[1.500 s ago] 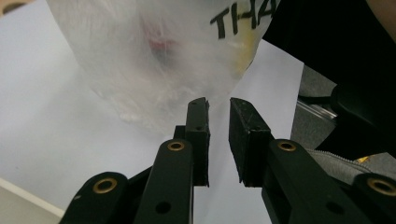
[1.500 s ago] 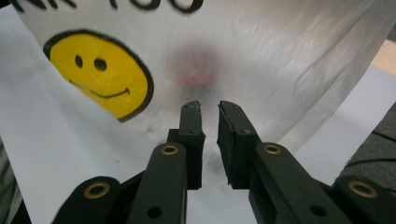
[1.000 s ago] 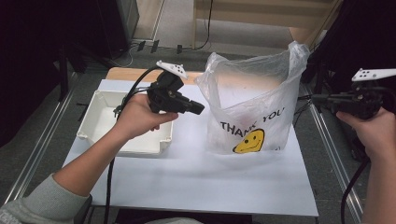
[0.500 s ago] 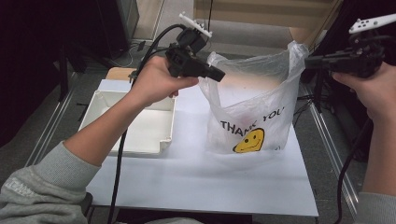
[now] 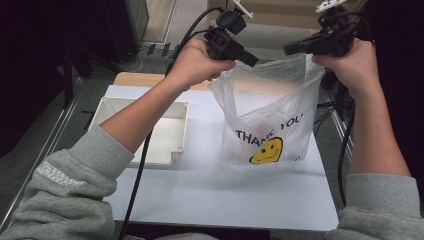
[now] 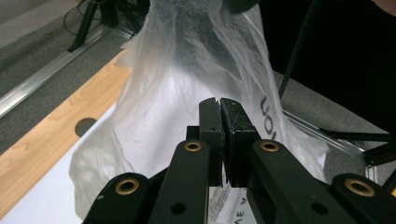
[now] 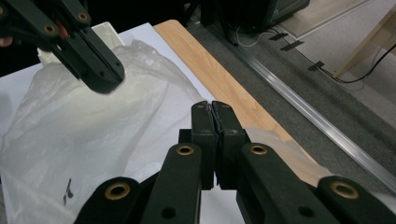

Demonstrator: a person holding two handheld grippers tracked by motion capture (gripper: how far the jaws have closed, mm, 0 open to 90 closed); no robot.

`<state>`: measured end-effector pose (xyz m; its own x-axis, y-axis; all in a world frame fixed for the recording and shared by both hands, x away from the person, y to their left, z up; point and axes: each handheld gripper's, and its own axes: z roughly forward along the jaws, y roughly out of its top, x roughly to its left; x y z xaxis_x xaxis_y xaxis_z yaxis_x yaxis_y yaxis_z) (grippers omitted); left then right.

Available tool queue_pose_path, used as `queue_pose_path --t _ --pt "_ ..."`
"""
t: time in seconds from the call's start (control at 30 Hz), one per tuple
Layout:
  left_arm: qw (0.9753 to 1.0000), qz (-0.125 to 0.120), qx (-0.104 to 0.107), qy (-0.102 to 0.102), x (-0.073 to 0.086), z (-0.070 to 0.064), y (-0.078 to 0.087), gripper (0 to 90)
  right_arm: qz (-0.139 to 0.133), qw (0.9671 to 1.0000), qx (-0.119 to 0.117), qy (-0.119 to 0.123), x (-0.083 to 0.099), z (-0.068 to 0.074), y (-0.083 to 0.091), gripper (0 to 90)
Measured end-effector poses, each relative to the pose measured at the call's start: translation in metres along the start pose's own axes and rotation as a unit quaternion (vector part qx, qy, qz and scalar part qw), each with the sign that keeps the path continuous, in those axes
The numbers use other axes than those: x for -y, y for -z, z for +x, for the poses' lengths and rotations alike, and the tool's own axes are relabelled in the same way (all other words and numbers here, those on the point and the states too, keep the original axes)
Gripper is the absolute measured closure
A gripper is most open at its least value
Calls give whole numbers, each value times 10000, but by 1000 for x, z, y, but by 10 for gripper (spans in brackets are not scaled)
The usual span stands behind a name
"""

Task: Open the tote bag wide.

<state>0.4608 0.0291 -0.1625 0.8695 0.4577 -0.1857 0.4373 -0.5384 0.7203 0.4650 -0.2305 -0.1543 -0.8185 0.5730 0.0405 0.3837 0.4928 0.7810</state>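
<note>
I take the plastic bag (image 5: 267, 122) as my landmark. Nearest me, in front of it, lies a bare stretch of the white table sheet (image 5: 225, 195), smooth and flat, running to its straight near edge; that is the widest free room. The bag stands on the sheet toward its right side, thin, translucent, crinkled, printed with dark lettering and a yellow smiley face. Left of the bag, apart from it, sits a shallow white rectangular tray (image 5: 165, 132) of hard plastic, a forearm crossing over it. A wooden board (image 5: 135, 80) edges the sheet beyond the tray. At the bag's left rim, my left gripper (image 5: 250, 56) has its jaws pressed together; whether film is pinched there I cannot tell. At the right rim, my right gripper (image 5: 292, 48) likewise has jaws together, grip on the film unclear.
</note>
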Motion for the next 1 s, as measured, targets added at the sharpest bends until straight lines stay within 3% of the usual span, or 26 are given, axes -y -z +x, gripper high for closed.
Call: queue_pose_path --t 0.23,0.37,0.47,0.8,1.0 --pt "9999 19 52 128 0 5 -12 888 231 9995 70 -187 -19 -2 -35 900" --pt "9999 55 69 126 4 5 -17 888 288 9992 40 -265 -17 -4 -50 900" --pt "9998 110 58 144 11 6 -22 888 454 9986 25 -258 -4 -8 -61 899" --pt "9996 233 21 150 14 2 -34 887 981 9944 81 -380 35 -10 -58 900" --pt "9998 124 113 142 2 -10 -42 882 1090 9926 54 -541 58 -9 -53 900"
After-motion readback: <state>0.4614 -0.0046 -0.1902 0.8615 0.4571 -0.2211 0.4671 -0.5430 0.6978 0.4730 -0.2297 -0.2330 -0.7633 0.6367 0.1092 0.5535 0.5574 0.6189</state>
